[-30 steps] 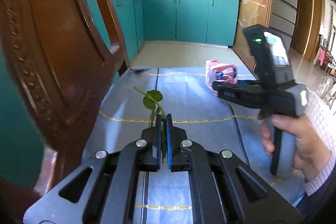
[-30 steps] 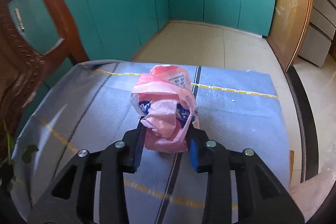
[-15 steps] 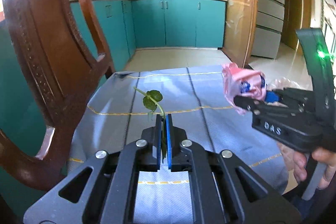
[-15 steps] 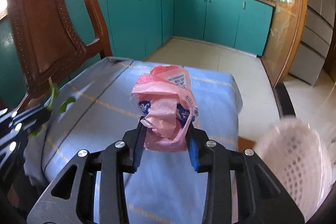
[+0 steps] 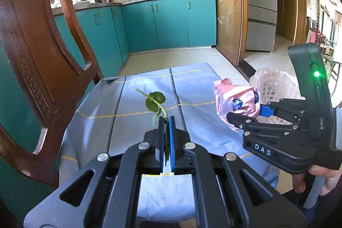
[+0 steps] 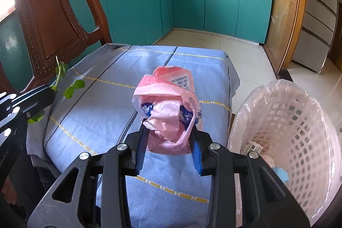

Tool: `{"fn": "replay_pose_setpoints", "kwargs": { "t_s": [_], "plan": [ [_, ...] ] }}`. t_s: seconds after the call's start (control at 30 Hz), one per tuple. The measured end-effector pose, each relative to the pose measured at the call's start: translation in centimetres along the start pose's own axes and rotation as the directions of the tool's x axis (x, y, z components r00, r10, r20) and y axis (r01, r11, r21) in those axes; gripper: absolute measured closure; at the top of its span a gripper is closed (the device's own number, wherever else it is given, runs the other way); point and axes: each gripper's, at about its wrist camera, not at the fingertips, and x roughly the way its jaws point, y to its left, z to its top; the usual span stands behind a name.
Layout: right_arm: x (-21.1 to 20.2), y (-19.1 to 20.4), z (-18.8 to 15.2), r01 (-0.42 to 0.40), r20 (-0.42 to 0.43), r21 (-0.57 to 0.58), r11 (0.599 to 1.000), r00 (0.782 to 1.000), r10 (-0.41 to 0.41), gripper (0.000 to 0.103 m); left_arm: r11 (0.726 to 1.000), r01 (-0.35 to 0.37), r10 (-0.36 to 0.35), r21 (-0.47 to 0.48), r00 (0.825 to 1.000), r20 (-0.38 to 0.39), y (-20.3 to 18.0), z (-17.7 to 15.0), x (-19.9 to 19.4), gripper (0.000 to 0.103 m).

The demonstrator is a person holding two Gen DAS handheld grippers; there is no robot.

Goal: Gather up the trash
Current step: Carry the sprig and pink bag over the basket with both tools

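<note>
My left gripper [image 5: 166, 121] has its fingers [image 5: 171, 127] pressed together on the stem of a green leafy sprig [image 5: 155, 100], whose leaves stick out ahead of the tips, above the blue cloth-covered counter [image 5: 132, 104]. A dark wooden chair [image 5: 38, 52] stands off to the left of those fingers, at the counter's edge.

My right gripper [image 6: 170, 140] is clamped on a crumpled pink plastic bag [image 6: 168, 104]; the blue pads of its fingers [image 6: 197, 155] squeeze the bag from both sides, and most of the bag bulges up and forward past the tips. From the left wrist camera I see that gripper [image 5: 243, 113] to the right of my left fingers, carried by a hand [image 5: 327, 178] at the frame's lower right corner, with the bag [image 5: 233, 103] held up off the cloth.

A white lattice wastebasket [image 6: 299, 121] with a clear liner sits just right of my right fingers, beside the counter's edge. Some scraps lie at its bottom, a printed paper slip [image 6: 252, 147] among them.
</note>
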Motion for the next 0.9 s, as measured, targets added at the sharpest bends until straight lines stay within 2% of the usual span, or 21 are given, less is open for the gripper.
{"fn": "replay_pose_setpoints", "kwargs": {
  "t_s": [0.2, 0.37, 0.77, 0.9],
  "plan": [
    [-2.0, -1.0, 0.1, -0.004, 0.058, 0.012, 1.000, 0.998, 0.003, 0.067, 1.000, 0.009, -0.009, -0.011, 1.000, -0.010, 0.2, 0.0, 0.1, 0.098],
    [-4.7, -3.7, -0.2, 0.003, 0.140, 0.067, 0.998, 0.990, -0.013, 0.067, 0.999, 0.021, -0.022, -0.030, 1.000, -0.006, 0.6, 0.1, -0.1, 0.098],
    [-8.3, -11.4, -2.3, 0.126, 0.178, 0.245, 0.961, 0.969, -0.173, 0.067, 0.999, 0.050, -0.050, 0.003, 0.999, 0.010, -1.3, 0.6, -0.1, 0.098],
    [-9.7, -13.6, -3.3, 0.215, 0.158, 0.301, 0.929, 0.950, -0.271, 0.067, 0.995, 0.104, -0.104, 0.002, 0.995, 0.008, -2.4, 1.3, 0.0, 0.098]
  ]
}}
